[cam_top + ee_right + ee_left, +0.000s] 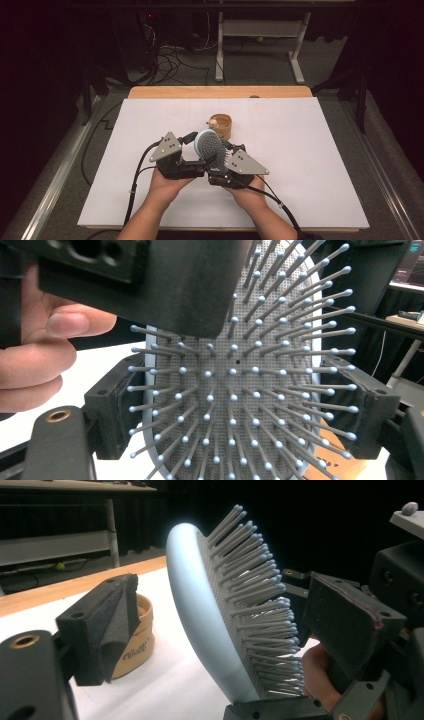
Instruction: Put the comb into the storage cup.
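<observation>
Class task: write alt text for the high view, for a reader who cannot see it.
Two hands hold a gripper each over a white table, with a pale blue hairbrush raised between them, bristles facing the right gripper. The left gripper reaches in at the brush. Behind the brush a small round wooden box stands on the table.

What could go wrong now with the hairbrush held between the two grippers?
1. The left gripper has its jaws around the hairbrush; closing there might bend the bristles.
2. If the right gripper, clamped on the brush's edges, loosens, the brush may drop onto the wooden cup.
</observation>
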